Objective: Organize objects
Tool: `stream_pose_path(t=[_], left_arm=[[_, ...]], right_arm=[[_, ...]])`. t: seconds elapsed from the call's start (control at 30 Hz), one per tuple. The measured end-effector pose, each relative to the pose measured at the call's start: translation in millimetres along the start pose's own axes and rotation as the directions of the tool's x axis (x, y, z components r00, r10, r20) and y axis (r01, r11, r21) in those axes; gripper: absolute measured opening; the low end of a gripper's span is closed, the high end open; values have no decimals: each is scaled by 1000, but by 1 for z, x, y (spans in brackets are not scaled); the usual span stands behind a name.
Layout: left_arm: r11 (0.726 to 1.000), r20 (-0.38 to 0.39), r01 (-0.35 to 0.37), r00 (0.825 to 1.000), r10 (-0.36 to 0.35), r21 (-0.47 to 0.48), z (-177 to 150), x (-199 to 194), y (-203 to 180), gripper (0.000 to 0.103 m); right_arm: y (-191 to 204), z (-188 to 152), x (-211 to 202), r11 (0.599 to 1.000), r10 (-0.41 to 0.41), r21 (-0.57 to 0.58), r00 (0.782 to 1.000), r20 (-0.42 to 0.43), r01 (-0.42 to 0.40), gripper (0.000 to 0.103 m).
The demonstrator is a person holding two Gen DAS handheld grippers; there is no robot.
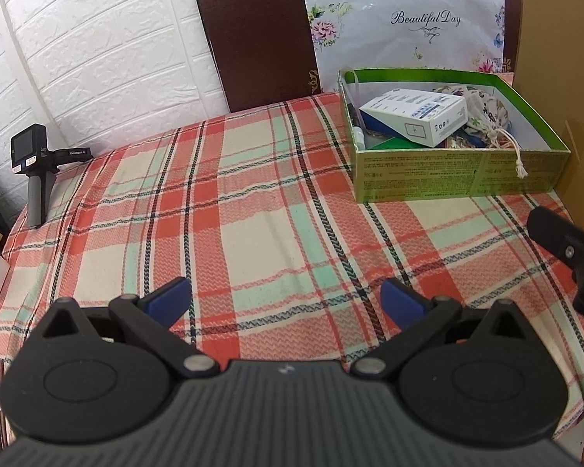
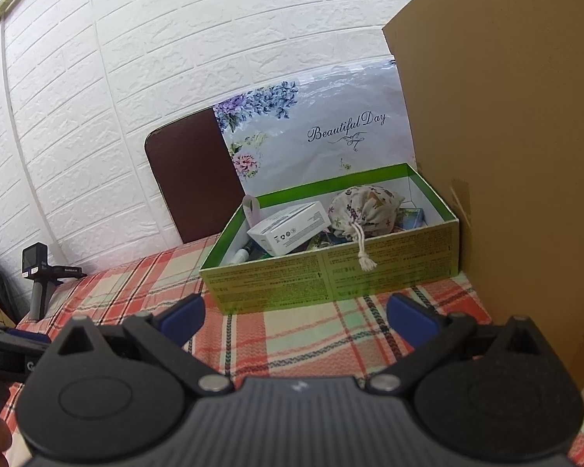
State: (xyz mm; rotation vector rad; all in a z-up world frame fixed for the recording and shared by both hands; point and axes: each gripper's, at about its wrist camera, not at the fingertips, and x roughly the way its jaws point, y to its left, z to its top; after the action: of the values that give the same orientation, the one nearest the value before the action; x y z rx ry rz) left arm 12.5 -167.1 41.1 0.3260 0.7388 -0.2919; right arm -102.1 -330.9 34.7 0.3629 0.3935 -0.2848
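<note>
A green open box [image 1: 459,173] [image 2: 331,276] stands on the plaid tablecloth at the far right. Inside it lie a white carton [image 1: 416,114] [image 2: 292,229], a floral drawstring pouch [image 1: 484,111] [image 2: 364,208] with its cord hanging over the front wall, and smaller items partly hidden. My left gripper [image 1: 286,299] is open and empty over bare cloth, well short of the box. My right gripper [image 2: 296,313] is open and empty, just in front of the box. Its finger also shows in the left wrist view [image 1: 556,233].
A large cardboard sheet [image 2: 506,155] stands upright right of the box. A floral "Beautiful Day" panel [image 1: 408,27] and a brown board [image 1: 253,35] lean on the white brick wall. A handheld camera on a grip [image 1: 35,171] stands at the table's left edge.
</note>
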Motion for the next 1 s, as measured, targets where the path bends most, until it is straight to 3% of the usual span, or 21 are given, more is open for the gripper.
stream_pose_path(t=[0.63,1.0], left_arm=[[1000,-25,8,1000,-8,-3,0,5,-1,103],[1000,4,23,1000,-23,8,0,2,-2,103]], right_arm=[[-4,-2,2,1000,-2,7,1000,-5,2,103],[-3,-4,4,1000,-3,2,1000,-5,3,103]])
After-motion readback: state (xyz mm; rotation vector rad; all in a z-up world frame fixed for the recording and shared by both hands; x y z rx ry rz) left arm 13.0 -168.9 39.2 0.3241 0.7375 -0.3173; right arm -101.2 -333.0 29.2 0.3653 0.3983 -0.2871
